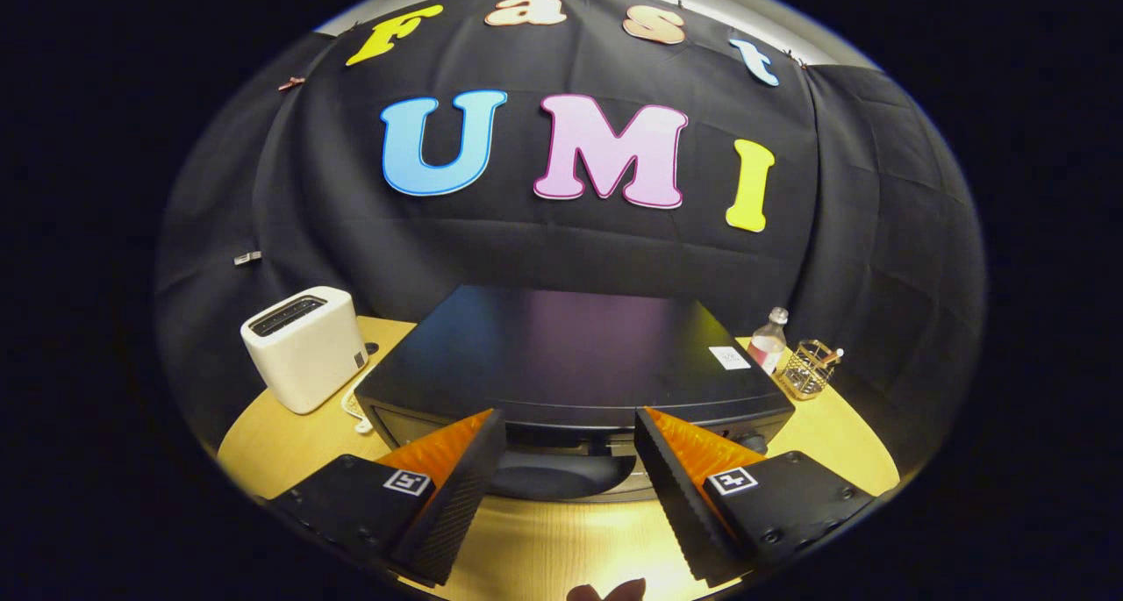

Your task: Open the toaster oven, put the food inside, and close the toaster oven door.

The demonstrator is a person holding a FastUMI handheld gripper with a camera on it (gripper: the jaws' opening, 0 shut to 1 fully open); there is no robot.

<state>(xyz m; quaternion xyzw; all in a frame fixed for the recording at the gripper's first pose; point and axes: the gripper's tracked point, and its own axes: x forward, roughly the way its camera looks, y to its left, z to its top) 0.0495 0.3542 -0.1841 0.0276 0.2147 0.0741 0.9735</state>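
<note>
Bench [289, 447]: pale wood, rounded front edge, black cloth wall behind.

Toaster oven [570, 355]: the biggest item, a black box sitting mid-bench and reaching nearly to the back edge. Flat top with a dull sheen and a small white sticker [730, 357] near its right rear corner. The front face looks toward the front edge of the bench; a dark door window and what may be a handle strip lie low between the jaws, too shadowed to make out. Door looks closed. Judgement: heavy, rigid, will not shift under a light pull. Take the door by its top handle bar and swing it down; glass front, so no knocks.

White toaster [305, 347]: left side of the bench, beside the oven, slots up.

Gripper [568, 425]: jaws apart, clamped on nothing, tips just short of the oven's front top edge.

Right rear corner: a wire cup [809, 369] holding something thin, and a small clear bottle [770, 339] with reddish contents just beside it.

Something small and dark [605, 590] at the front edge; cannot tell what.
</note>
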